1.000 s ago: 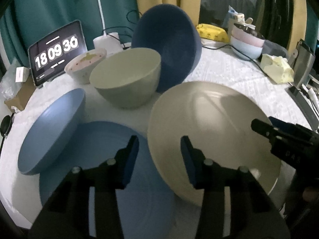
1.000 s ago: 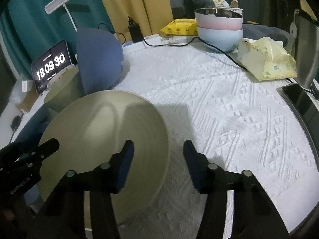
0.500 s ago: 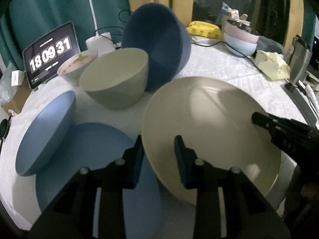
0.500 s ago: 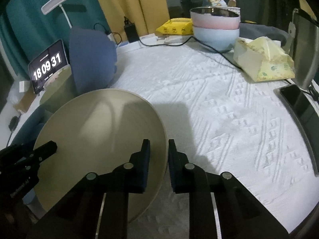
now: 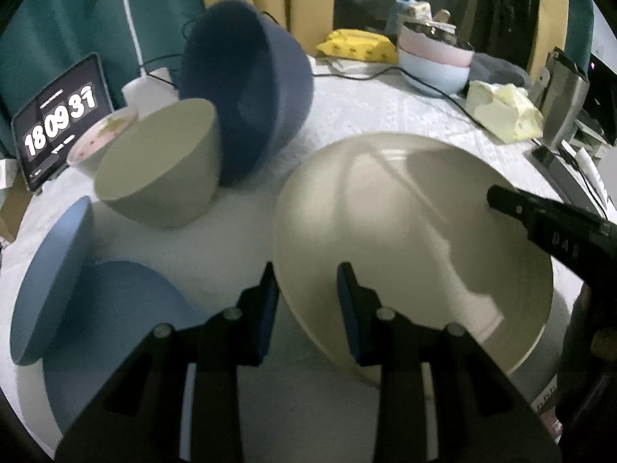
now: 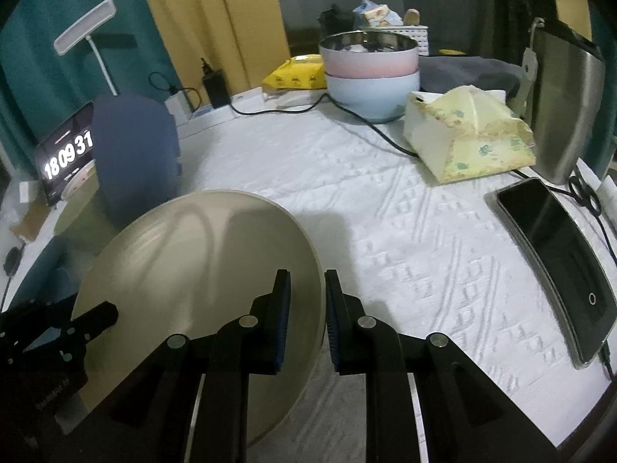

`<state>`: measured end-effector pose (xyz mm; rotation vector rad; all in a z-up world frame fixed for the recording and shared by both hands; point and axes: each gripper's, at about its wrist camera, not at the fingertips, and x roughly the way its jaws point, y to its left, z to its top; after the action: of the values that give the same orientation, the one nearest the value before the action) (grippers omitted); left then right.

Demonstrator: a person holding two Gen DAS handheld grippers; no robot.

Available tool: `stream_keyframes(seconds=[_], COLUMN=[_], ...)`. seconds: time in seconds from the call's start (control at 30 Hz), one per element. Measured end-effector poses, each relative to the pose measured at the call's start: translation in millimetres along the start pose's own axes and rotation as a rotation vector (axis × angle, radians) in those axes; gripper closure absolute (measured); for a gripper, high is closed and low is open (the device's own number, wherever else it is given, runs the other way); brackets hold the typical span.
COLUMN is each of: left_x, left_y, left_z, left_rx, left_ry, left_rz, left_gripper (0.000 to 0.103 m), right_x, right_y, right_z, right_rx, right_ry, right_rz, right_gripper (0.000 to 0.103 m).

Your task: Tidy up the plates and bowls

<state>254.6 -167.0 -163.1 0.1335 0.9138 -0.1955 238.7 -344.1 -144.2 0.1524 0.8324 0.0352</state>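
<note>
Two hand-held grippers are clamping opposite edges of a large beige plate (image 5: 416,231) above a white textured tablecloth (image 6: 405,208). The left gripper (image 5: 306,301) is pinching the plate's rim at about seven o'clock in its own view, one pad outside the rim and one on the inner face. The right gripper (image 6: 304,308) is closing its narrow jaws over the rim at about four o'clock on the plate in its own view; the left camera is seeing it as a dark arm at the three o'clock edge. The plate is tilting, its right rim standing clear of the cloth.

At ten o'clock from the plate in the left view, a beige bowl (image 5: 162,169) is lying on its side, leaning against a dark blue bowl (image 5: 246,88) that is also tipped up. At eight o'clock a light blue bowl (image 5: 50,277) is resting tilted on a light blue plate (image 5: 127,308). A small pink-patterned bowl (image 5: 102,135) and a tablet clock (image 5: 58,123) are sitting behind them, near a white desk lamp (image 6: 86,34).

At twelve o'clock in the right view, a pink bowl is sitting nested in a pale blue bowl (image 6: 370,92). A yellow tissue pack (image 6: 470,142) is lying at two o'clock, a phone (image 6: 559,258) at three.
</note>
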Motion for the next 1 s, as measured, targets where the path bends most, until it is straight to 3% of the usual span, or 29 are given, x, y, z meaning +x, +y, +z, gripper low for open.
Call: stream_keyframes(seconds=[0.2, 0.47, 0.67, 1.0], left_x=[11, -5, -27, -71], left_y=[-2, 10, 24, 57], left_z=[0, -2, -5, -9], left_rx=[-0.005, -0.043, -0.078, -0.113], left_ry=[0.054, 0.012, -0.052, -0.195], left_rz=[-0.013, -0.026, -0.043, -0.023], left_gripper=[0.07, 0.06, 0.056, 0.056], right_x=[7, -6, -22, -44], right_y=[-5, -2, 6, 44], right_z=[-2, 3, 9, 20], right_rx=[0.014, 0.015, 0.013, -0.042], right_ry=[0.019, -0.009, -0.048, -0.105], right_rz=[-0.02, -0.063, -0.087, -0.081], right_gripper=[0.084, 0.082, 0.075, 0.073])
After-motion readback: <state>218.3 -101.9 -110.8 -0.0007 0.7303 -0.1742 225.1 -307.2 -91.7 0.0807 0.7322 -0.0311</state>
